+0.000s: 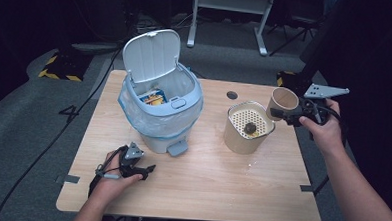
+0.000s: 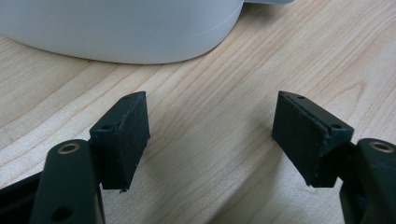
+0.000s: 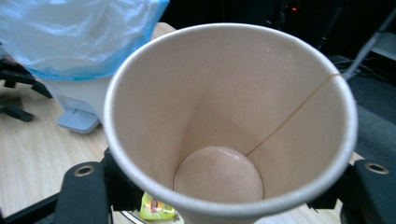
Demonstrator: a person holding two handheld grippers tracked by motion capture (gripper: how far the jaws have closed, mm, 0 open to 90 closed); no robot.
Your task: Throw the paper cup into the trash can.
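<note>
Clamped between the right gripper (image 1: pixel 280 114) jaws: a tan paper cup (image 1: pixel 283 101), interior bare save a thin film of liquid at the bottom. Tipped on its side, mouth facing back toward the person, long axis near horizontal. Held in the air just beside the cream strainer bin (image 1: pixel 249 128), above the wooden table (image 1: pixel 206 176). Spread wide and empty: left gripper (image 2: pixel 212 135), low over the tabletop near the open-lidded trash can (image 1: pixel 160 101).

Readable: only a black "4" on the floor (image 1: pixel 70 111), off the table's (image 1: pixel 200 191) left edge. Print on the yellow packet (image 1: pixel 153 97) in the bin (image 1: pixel 160 108) too blurred to read.
</note>
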